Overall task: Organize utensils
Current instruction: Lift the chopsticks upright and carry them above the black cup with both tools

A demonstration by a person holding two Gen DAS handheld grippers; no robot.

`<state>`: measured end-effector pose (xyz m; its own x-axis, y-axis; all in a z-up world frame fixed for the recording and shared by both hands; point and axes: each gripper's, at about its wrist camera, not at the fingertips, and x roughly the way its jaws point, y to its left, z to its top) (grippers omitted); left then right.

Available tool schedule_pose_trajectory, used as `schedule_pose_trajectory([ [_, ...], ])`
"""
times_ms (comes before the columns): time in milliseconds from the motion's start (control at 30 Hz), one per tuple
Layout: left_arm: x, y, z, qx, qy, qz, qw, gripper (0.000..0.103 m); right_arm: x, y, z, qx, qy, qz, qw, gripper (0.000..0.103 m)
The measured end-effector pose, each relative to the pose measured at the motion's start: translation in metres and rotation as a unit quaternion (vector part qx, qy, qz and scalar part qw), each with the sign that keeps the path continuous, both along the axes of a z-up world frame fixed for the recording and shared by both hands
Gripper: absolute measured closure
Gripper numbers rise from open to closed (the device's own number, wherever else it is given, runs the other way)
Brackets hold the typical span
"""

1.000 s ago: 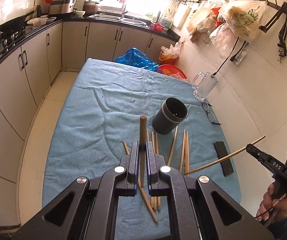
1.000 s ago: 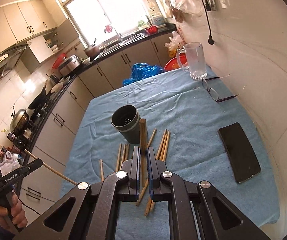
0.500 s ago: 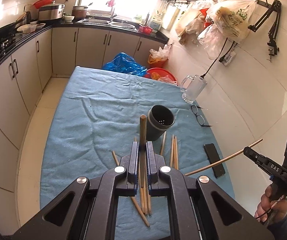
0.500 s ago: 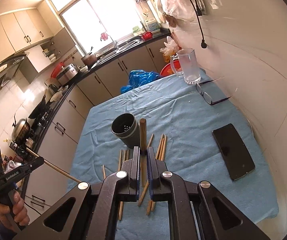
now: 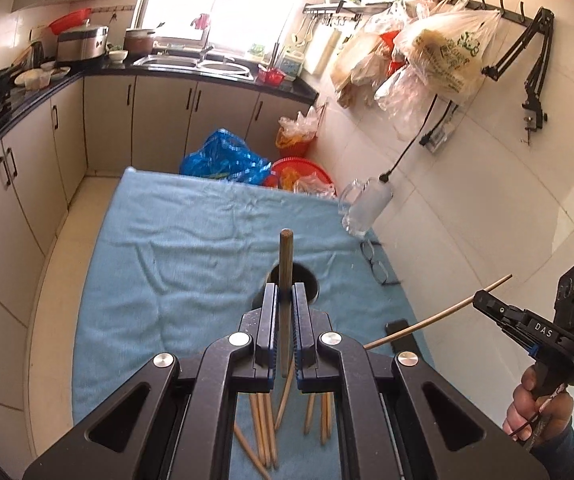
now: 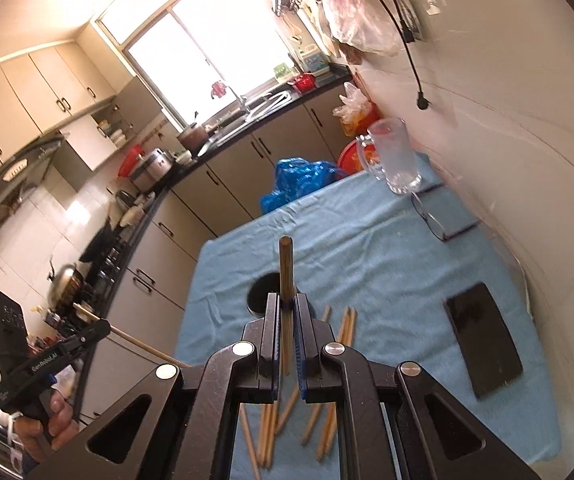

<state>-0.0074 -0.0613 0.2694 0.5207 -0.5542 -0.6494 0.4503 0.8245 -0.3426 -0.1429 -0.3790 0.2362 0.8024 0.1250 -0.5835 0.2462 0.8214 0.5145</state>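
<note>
- The left gripper [image 5: 285, 312] has its two fingers clamped on a chopstick [image 5: 285, 264]. The stick stands along the line of the fingers, with its rounded end pointing forward and up past the fingertips, over the dark holder [image 5: 307, 280] on the table.
- The right gripper [image 6: 285, 312] is closed the same way on a second chopstick [image 6: 285, 268]. Its long axis also runs straight out between the fingers, blunt end forward, just right of the holder [image 6: 259, 292] in this view.
- In the left wrist view, the right gripper [image 5: 487, 304] appears well to the right of the holder, beyond the table edge. Its stick slants from upper right down-left toward the table.
- In the right wrist view, the left gripper [image 6: 99, 328] is well to the left of the holder, off the table. Its stick slants down and right.
- Loose chopsticks [image 6: 271, 428] lie flat on the blue cloth [image 6: 387, 280] on the near side of the holder, mostly pointing toward it, fanned slightly.
- A black phone [image 6: 483, 344] lies right of the holder.
- Glasses [image 6: 431, 220] lie beyond the holder, to its right, near the wall.
- A clear glass mug [image 6: 395, 156] stands farther still, at the far right corner.
</note>
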Motion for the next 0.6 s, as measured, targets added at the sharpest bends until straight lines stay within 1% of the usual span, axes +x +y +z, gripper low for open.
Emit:
schedule_pose_trajectory([
  [167,0.027,-0.016,0.015,-0.002,-0.013,0.008,0.9999,0.097,0.036,-0.011,0.016,0.001,-0.010,0.010,1.000,0.096],
  [300,0.049,-0.029,0.020,-0.006,-0.012,0.017,0.9998,0.097,0.068,-0.020,0.016,0.010,-0.004,0.015,1.000,0.096],
  [433,0.073,-0.041,0.016,-0.013,-0.002,0.030,0.9995,0.097,0.099,-0.026,0.008,0.023,0.009,0.022,0.999,0.096],
  [600,0.097,-0.060,-0.003,-0.006,0.023,0.038,0.9990,0.097,0.133,-0.029,-0.005,0.028,0.021,0.032,0.999,0.096],
])
